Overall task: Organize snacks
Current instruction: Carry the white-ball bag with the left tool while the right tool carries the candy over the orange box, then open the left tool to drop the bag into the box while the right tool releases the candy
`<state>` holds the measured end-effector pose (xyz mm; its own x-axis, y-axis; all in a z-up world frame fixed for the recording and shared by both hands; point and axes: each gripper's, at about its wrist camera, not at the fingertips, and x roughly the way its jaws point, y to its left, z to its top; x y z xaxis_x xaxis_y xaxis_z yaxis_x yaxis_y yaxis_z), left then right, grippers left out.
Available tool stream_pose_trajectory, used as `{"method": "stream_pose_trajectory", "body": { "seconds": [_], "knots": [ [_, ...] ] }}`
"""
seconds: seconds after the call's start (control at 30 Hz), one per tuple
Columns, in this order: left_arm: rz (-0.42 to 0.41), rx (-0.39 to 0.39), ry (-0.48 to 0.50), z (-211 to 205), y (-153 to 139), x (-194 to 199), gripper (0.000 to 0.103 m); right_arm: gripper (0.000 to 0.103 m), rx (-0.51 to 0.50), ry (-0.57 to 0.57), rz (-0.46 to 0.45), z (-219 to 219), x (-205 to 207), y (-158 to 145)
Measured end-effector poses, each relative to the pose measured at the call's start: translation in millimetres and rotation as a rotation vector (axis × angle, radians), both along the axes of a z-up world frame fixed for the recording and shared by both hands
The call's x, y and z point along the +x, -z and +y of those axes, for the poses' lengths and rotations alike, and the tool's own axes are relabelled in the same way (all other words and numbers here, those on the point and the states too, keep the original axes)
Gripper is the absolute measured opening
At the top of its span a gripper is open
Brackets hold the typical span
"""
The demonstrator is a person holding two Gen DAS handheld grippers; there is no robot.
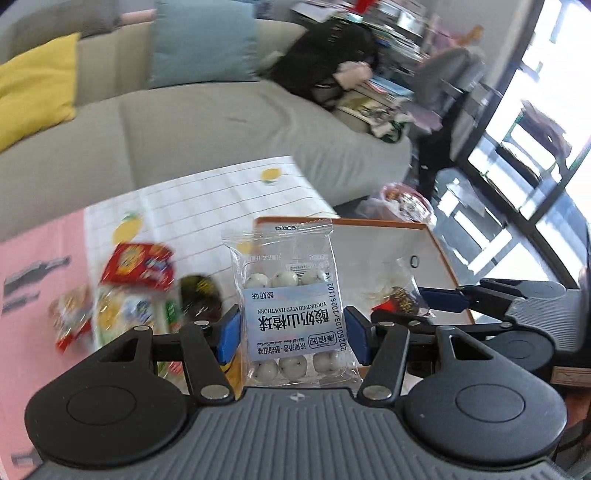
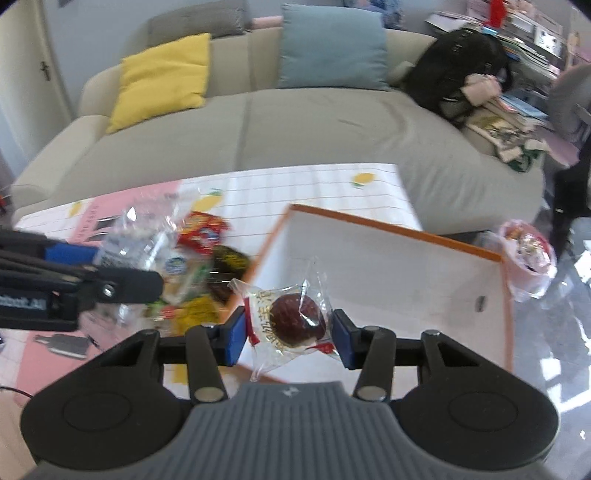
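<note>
the left gripper [image 1: 293, 334] is clamped on a clear packet of white yogurt balls [image 1: 286, 306], long side pointing up. the right gripper [image 2: 288, 330] squeezes a clear-wrapped round brown snack [image 2: 293, 321], tilted, above the white tray with orange rim [image 2: 406, 266].

Glossy clear plastic yoghurt-hawthorn packet [image 1: 286, 314]; crinkly clear plastic round brown cake wrapper [image 2: 295, 319]; matt beige cloth sofa [image 2: 295, 129]; smooth white orange-rimmed tray [image 2: 406, 266].

At the left of the left wrist view, the loose heap of bright snack packets [image 1: 122, 295] is smeared by blur, its print unreadable. The clear yogurt-hawthorn packet [image 1: 291, 306] hides the near corner of the white orange-rimmed tray [image 1: 439, 243]. At upper right, the stacked books [image 1: 391, 33] are blurred beyond reading.
</note>
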<state>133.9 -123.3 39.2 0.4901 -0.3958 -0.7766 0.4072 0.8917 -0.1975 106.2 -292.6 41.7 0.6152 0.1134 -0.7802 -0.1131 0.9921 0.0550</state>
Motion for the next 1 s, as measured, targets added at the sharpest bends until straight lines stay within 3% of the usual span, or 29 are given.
{"method": "stream_pose_trajectory", "body": {
  "seconds": [0.13,0.63,1.0],
  "knots": [
    [0.034,-0.005,0.062,-28,6,17,0.066,0.047,-0.005,0.029,0.036,-23,14,10],
    [0.181,0.137,0.218,-84,65,58,0.066,0.047,-0.030,0.020,0.232,-42,62,86],
    [0.221,0.312,0.257,-99,93,69,0.067,0.047,-0.035,-0.020,0.348,-46,72,116]
  ]
}}
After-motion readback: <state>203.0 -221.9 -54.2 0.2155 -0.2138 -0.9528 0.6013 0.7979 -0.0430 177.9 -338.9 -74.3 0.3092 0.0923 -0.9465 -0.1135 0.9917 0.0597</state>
